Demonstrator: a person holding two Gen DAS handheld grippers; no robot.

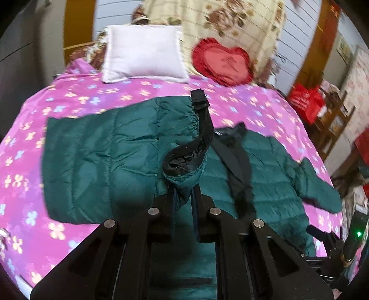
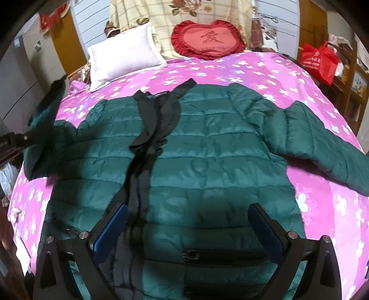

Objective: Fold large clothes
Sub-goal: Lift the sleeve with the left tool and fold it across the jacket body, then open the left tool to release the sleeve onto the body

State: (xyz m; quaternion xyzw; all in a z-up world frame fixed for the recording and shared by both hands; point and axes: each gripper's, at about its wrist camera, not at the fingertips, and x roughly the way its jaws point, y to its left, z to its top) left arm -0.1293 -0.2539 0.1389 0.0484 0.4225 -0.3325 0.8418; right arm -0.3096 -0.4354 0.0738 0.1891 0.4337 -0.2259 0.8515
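Observation:
A dark green quilted jacket [image 2: 219, 150] lies front up on the pink flowered bed sheet [image 2: 230, 69], with its black zipper placket [image 2: 147, 129] running down the middle. My left gripper [image 1: 184, 191] is shut on the black-lined cuff [image 1: 184, 161] of one sleeve and holds it lifted over the jacket body [image 1: 92, 150]. The right wrist view shows this lifted sleeve [image 2: 46, 110], blurred, at the far left. My right gripper [image 2: 188, 207] hangs open above the jacket's lower front, its blue pads [image 2: 110, 230] apart and nothing between them. The other sleeve [image 2: 322, 143] lies spread out to the right.
A white pillow [image 2: 122, 57] and a red heart-shaped cushion [image 2: 207, 39] rest at the head of the bed, against a floral blanket [image 2: 184, 13]. A red bag [image 2: 320, 60] sits on wooden shelves at the right. A grey cabinet [image 2: 23, 76] stands at the left.

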